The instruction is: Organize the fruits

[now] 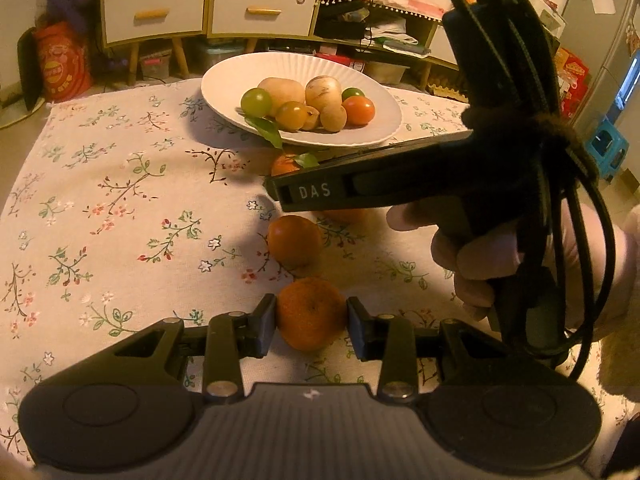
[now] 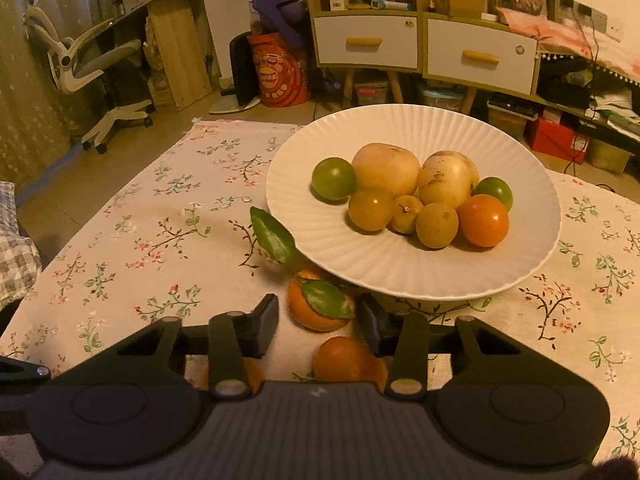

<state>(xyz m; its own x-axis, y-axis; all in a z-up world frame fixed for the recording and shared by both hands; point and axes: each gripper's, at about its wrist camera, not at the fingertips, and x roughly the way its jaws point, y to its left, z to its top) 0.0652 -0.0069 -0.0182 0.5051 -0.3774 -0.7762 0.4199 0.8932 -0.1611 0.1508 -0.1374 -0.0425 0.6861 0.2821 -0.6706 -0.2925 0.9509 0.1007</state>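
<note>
A white ribbed plate (image 1: pixel 372 136) (image 2: pixel 320 240) holds several green, yellow and orange fruits. My left gripper (image 1: pixel 311 322) is shut on a rough orange mandarin (image 1: pixel 310 320) on the floral tablecloth. A smooth orange fruit (image 1: pixel 294 242) lies just beyond it. My right gripper (image 2: pixel 318 318) is open, its fingers either side of a leafy mandarin (image 2: pixel 320 304) at the plate's near edge; this mandarin also shows in the left wrist view (image 1: pixel 286 164). Another orange fruit (image 2: pixel 344 358) lies below the right finger. The right gripper's body (image 1: pixel 400 184) crosses the left wrist view.
A floral tablecloth (image 2: pixel 160 220) covers the table. A loose green leaf (image 2: pixel 274 238) lies at the plate's left edge. Beyond the table stand a drawer cabinet (image 2: pixel 424 44), an office chair (image 2: pixel 92 68) and an orange bag (image 2: pixel 280 72).
</note>
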